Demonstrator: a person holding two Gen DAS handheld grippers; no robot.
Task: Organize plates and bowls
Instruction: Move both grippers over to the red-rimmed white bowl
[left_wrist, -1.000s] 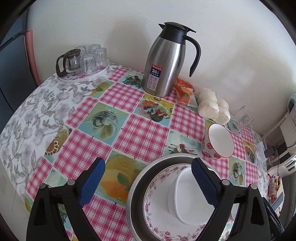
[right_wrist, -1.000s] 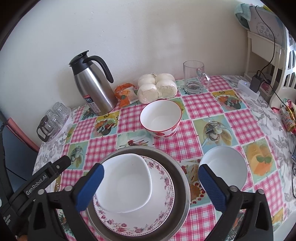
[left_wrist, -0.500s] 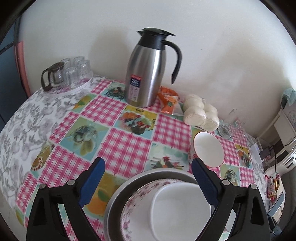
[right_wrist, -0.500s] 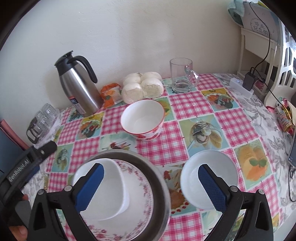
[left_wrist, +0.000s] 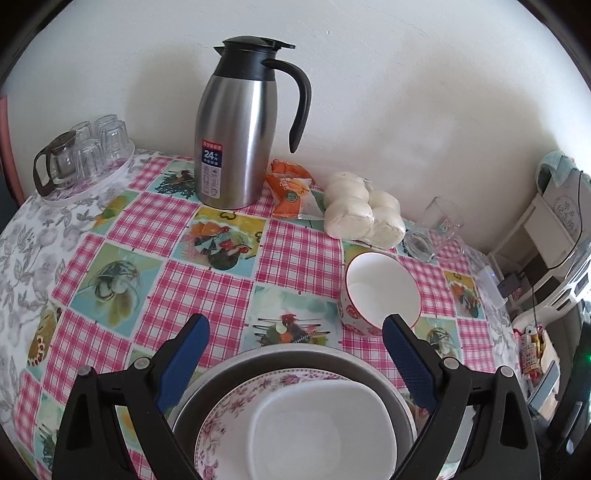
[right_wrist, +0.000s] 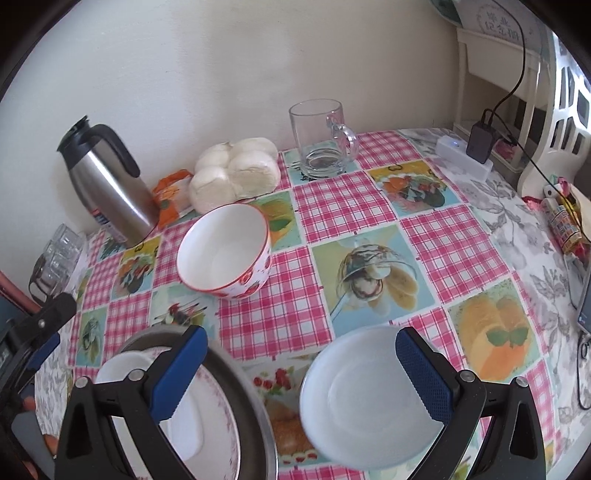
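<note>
Left wrist view: the left gripper (left_wrist: 295, 354) hangs with its blue-padded jaws spread wide and grasping nothing, above a stack at the near edge of the counter (left_wrist: 207, 291), which is covered in a pink checked cloth with fruit pictures. The stack is a grey metal round pan (left_wrist: 207, 391) holding a white plate with a pink floral rim (left_wrist: 229, 413), and a white rounded-square dish (left_wrist: 321, 428) sits on that plate. Just beyond the right jaw stands a white bowl with a red rim and red fruit pattern (left_wrist: 380, 291), upright and empty. Farther back, by the wall, are a stainless steel carafe with a black lid and handle (left_wrist: 236, 129), an orange snack packet (left_wrist: 291, 192), a bag of white steamed buns (left_wrist: 362, 218) and a round tray of clear glasses (left_wrist: 85, 162).

In the right wrist view, the right gripper (right_wrist: 301, 363) also has its jaws released and wide apart, holding nothing. Between them, nearer the right jaw, lies a plain white shallow bowl (right_wrist: 362, 402) on the counter, just beside the metal pan, which sits under the left jaw. The red-rimmed bowl stands farther back, apart from both. A clear glass mug with a handle (right_wrist: 321, 140) stands near the wall beside the buns. The left gripper's dark body shows at the left edge.
</note>
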